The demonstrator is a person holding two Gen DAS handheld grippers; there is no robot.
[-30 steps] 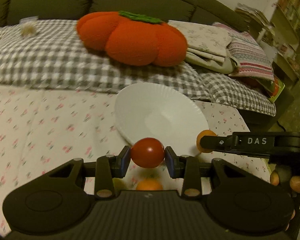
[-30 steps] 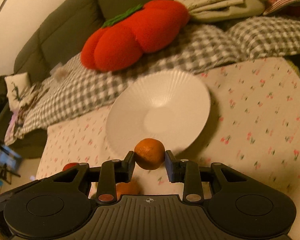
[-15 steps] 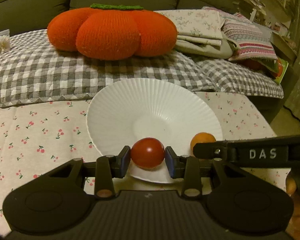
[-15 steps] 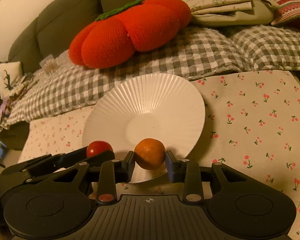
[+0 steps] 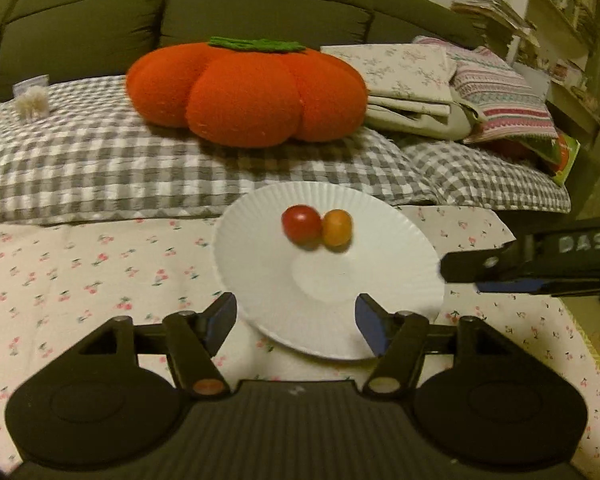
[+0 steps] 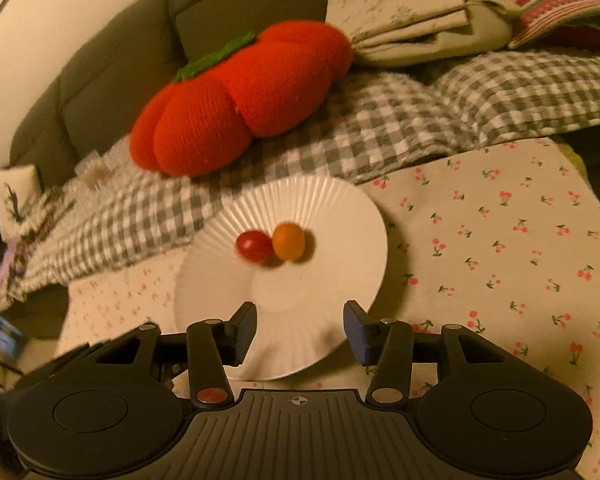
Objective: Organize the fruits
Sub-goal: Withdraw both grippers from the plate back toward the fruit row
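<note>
Red and glossy, one small tomato (image 5: pixel 301 222) lies touching one orange tangerine (image 5: pixel 337 228) on the single white ribbed plate (image 5: pixel 260 280), centre of the left wrist frame, on a cherry-print cloth (image 5: pixel 80 280). Both fruits look slightly blurred. Left gripper (image 5: pixel 296 320) at bottom centre has its fingers spread, grasping nothing; right gripper (image 6: pixel 300 330) likewise released and bare.

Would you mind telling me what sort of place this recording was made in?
Most likely a home living room: a dark green padded sofa stands behind, a grey-and-white checked blanket bears an orange pumpkin-shaped cushion, and a ribbed white plate rests on a cherry-print cloth.
</note>
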